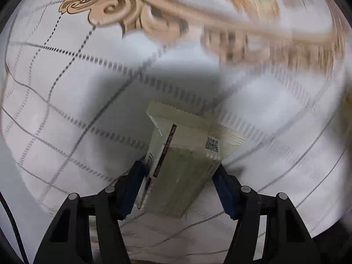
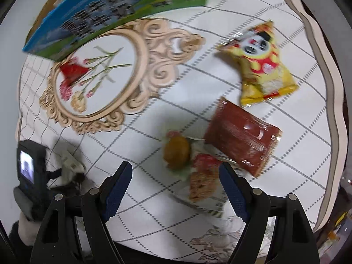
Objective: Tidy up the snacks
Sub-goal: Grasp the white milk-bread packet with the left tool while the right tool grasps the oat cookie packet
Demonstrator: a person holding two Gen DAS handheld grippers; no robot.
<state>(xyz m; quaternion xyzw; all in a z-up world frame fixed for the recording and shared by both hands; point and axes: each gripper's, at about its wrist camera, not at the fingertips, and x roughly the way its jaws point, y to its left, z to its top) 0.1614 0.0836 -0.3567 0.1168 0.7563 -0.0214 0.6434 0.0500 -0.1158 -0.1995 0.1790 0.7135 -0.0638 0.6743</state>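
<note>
Left wrist view: left gripper [image 1: 181, 167] clamping a pale green snack packet [image 1: 187, 160] between its blue pads, packet raised over the white grid-patterned tablecloth [image 1: 66, 101]. Long axis running away from the camera along the fingers, crimped end pointing forward and slightly left, printed code facing up. Gripping only near the rear half, so risking the free end sagging or the slick film slipping out during a quick swing; heavy blur here hinting at fast motion.

Right wrist view: right gripper [image 2: 176, 182] standing open and empty, hovering just above a clear packet with red and orange contents [image 2: 198, 176]. Red flat packet [image 2: 239, 134] lying just beside it, possibly overlapping, long axis slanting toward the lower right; yellow panda bag [image 2: 261, 63] farther back, blue box [image 2: 114, 13] at the far left. Risking pinching two packets together when closing.
</note>
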